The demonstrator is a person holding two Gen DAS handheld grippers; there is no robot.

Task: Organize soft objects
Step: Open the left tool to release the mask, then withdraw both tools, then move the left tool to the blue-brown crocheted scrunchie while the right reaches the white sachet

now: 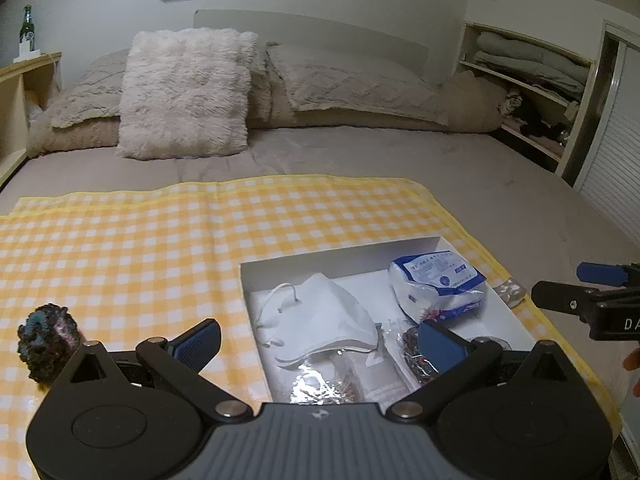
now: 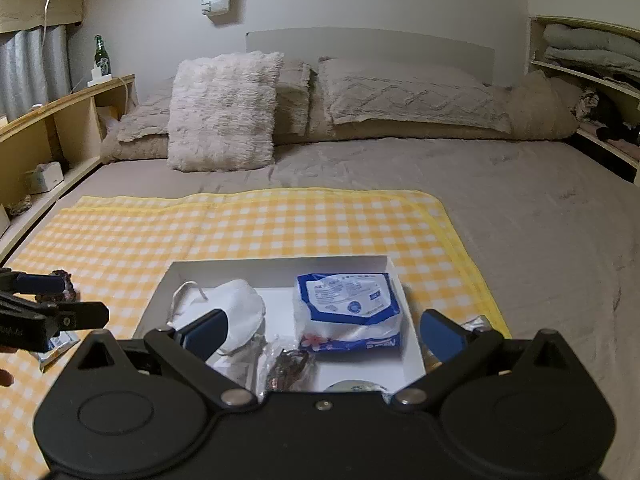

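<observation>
A shallow white box [image 1: 344, 248] [image 2: 280, 265] lies on a yellow checked cloth [image 1: 140, 240] on the bed. Inside it are a white face mask [image 1: 328, 316] [image 2: 236, 302], a blue-and-white tissue pack [image 1: 436, 284] [image 2: 348, 308] and clear-wrapped packets [image 1: 320, 384] [image 2: 286, 364]. A dark crocheted scrunchie [image 1: 46, 344] rests on the cloth left of the box. My left gripper [image 1: 320, 342] [image 2: 60, 298] hangs open above the box's near left part, holding nothing. Open and empty too, my right gripper [image 2: 324, 336] [image 1: 576, 286] hovers over the box's near edge.
A small foil packet [image 1: 508, 292] [image 2: 476, 324] lies right of the box, another packet [image 2: 56, 350] left of it. A fluffy cushion [image 1: 184, 92] and pillows [image 1: 352, 80] sit at the headboard. Shelves [image 1: 528, 80] flank the bed; a green bottle [image 1: 27, 28] stands on the left one.
</observation>
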